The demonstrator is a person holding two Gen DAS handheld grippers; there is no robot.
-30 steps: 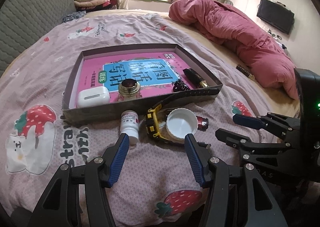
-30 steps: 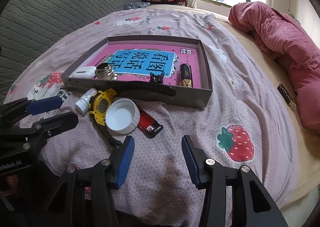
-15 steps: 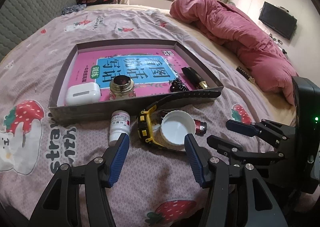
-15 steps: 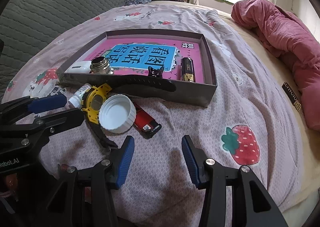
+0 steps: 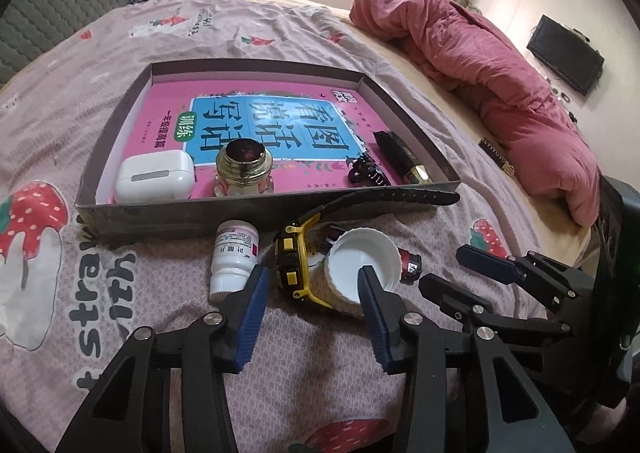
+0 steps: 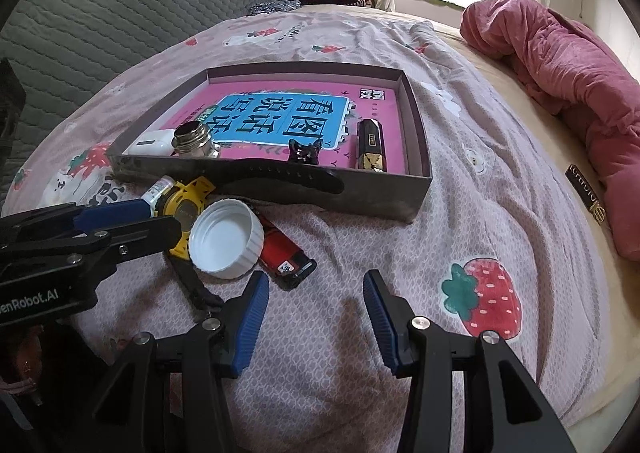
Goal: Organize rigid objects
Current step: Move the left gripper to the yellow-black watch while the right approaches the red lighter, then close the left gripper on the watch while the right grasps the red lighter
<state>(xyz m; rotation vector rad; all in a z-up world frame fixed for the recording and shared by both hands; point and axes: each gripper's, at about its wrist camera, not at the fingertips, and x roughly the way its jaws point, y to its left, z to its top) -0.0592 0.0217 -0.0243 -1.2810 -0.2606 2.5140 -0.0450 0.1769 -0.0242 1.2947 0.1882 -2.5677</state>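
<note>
— What worries you here?

— The box [image 5: 192,219] wall. The watch [image 5: 294,261] strap is draped over it, so lifting the watch could drag the strap and tip the white cap [image 5: 362,265] leaning against it.

— And the grippers?

— Left gripper [image 5: 310,289] hovers wide open over the watch; right gripper [image 6: 312,295] is wide open, empty, near the lighter [image 6: 282,253].

— The pill bottle [image 5: 234,257]?

— On its side, just outside the box; it might roll.

— Anything unclear?

— The lighter is half hidden under the cap. The small black piece [image 6: 304,151] inside I can't identify.
</note>
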